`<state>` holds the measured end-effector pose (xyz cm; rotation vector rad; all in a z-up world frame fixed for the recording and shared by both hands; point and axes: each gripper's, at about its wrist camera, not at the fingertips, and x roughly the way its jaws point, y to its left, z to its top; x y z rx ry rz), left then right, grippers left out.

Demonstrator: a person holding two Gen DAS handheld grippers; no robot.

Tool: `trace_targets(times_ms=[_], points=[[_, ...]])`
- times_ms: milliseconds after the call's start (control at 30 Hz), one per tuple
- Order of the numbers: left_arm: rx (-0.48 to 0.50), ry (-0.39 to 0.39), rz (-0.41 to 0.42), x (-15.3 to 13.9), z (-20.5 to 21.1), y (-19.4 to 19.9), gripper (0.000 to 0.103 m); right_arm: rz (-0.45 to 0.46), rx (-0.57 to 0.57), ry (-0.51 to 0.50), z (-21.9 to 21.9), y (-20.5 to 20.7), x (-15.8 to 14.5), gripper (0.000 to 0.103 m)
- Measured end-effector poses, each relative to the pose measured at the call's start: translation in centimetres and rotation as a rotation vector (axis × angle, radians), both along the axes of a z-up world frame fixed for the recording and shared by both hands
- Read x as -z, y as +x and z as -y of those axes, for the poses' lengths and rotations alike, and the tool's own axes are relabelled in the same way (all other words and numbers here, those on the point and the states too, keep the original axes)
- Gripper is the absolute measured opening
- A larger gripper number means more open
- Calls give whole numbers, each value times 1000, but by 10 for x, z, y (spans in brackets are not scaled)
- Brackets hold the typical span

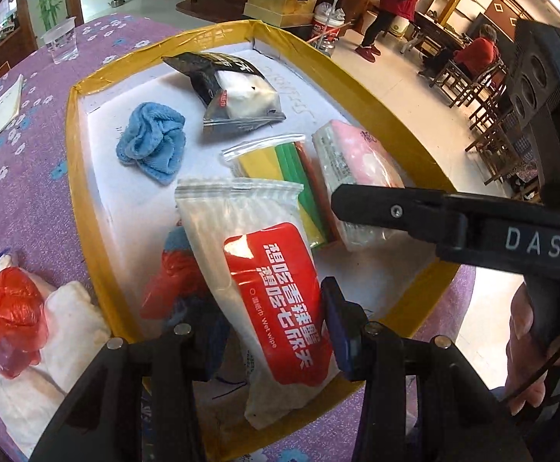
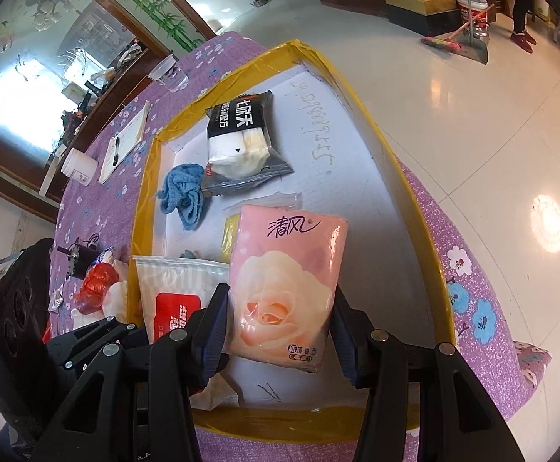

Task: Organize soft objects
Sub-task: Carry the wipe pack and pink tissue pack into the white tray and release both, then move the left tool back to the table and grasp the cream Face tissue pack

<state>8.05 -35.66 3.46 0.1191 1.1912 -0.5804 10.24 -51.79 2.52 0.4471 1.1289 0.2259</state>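
Rose print on tissue pack (image 2: 284, 292), right wrist only

Both wrist cameras look steeply down, close over the yellow-rimmed tray (image 1: 72, 123) on the purple worktop (image 1: 18, 177), the left from its left side, sharing the blue cloth (image 2: 181, 196) and black packet (image 2: 241, 142).

The pink tissue pack (image 2: 285, 292) is showing "清风" (in purple script), the wipes pack (image 1: 276, 300) "Wet wipe", and the right tool (image 1: 453, 219) "DAS".
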Motion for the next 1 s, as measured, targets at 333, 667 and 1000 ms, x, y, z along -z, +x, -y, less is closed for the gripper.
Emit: trace_targets(times_ms=[333, 667, 1000], points=[[20, -1, -4, 2, 0, -1, 52, -16, 8, -14, -2, 4, 5, 56], [10, -22, 5, -4, -5, -2, 62, 15, 40, -11, 0, -3, -7, 60], [2, -59, 38, -17, -14, -10, 68, 54, 73, -18, 0, -13, -18, 62]])
